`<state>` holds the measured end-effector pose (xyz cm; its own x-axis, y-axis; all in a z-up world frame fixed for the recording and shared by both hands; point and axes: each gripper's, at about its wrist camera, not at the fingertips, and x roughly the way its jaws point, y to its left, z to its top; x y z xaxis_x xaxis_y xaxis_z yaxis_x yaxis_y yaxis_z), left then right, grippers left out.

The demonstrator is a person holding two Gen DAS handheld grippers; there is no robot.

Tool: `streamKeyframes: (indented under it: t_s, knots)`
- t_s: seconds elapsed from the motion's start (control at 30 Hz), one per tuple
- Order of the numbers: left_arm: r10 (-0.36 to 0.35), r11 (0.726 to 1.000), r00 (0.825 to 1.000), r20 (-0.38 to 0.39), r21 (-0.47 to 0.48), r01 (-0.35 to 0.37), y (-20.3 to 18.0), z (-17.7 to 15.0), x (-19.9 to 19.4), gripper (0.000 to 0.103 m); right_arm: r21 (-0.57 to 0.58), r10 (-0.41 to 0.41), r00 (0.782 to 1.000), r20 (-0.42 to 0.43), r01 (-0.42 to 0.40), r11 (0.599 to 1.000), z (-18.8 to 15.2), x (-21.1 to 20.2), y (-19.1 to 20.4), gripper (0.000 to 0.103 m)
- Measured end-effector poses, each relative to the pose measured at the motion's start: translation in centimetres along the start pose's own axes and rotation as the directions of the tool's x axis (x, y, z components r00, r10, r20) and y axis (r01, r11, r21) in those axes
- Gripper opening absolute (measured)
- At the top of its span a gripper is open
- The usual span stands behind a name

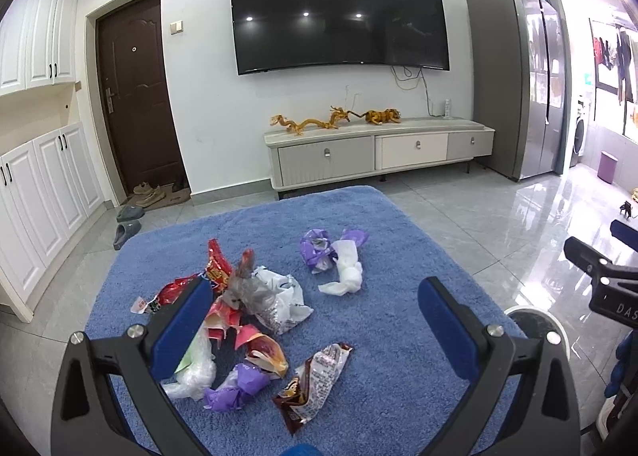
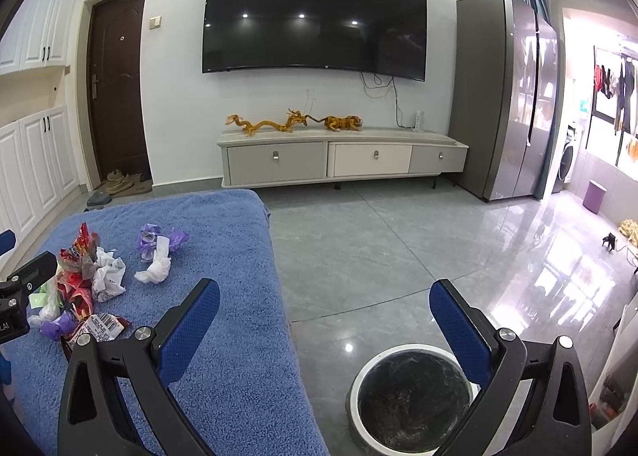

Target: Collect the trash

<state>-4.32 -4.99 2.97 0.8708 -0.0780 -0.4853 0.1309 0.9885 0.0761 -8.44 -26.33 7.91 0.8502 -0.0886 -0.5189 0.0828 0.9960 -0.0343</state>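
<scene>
Both claws, left claw (image 1: 315,320) and right claw (image 2: 325,320), gape empty; crumpled wrappers (image 1: 247,316) heap on blue towel (image 1: 398,336).

The left gripper (image 1: 315,320) is built from matte black plastic arms with triangular cut-outs, and each finger is faced with a blue, finely dimpled rubber pad (image 1: 181,330). Round silver screw heads (image 1: 134,331) are set at the pivots of each arm. The right gripper (image 2: 325,330) is made the same way: black moulded arms, blue textured pads (image 2: 458,334) and silver screws (image 2: 507,333). On its black body, seen at the edge of the left wrist view, pale embossed letters reading "DAS" (image 1: 627,310) are carried.
</scene>
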Motion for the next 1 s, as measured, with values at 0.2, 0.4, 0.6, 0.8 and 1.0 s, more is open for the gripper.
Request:
streamKeyframes:
  t_s: [0.2, 0.4, 0.6, 0.8, 1.0]
  knots:
    - [-0.008, 1.0, 1.0, 0.01, 0.002, 0.008, -0.4, -0.3, 0.2, 0.103, -0.001, -0.013, 1.0, 0.003, 0.013, 1.0, -0.5, -0.2, 0.7, 0.103]
    - [-0.004, 1.0, 1.0, 0.024, 0.018, 0.004, -1.0, -0.6, 0.0, 0.103, 0.011, -0.025, 1.0, 0.005, 0.025, 1.0, -1.0, -0.6, 1.0, 0.103]
    - [-0.004, 0.999, 0.999, 0.048, 0.04, 0.002, -1.3, -0.6, -0.2, 0.103, 0.01, -0.026, 1.0, 0.012, 0.026, 1.0, -1.1, -1.2, 1.1, 0.103]
    - [-0.015, 0.998, 0.998, 0.062, 0.068, 0.011, -2.0, -0.6, 0.1, 0.103, 0.0, -0.032, 0.999, 0.012, 0.032, 0.999, -1.0, -1.2, 1.2, 0.103]
    - [-0.037, 0.997, 0.999, 0.032, 0.073, 0.035, -2.4, -0.5, 1.2, 0.103, 0.01, -0.043, 0.999, -0.002, 0.043, 0.999, -1.4, -0.7, 0.9, 0.103]
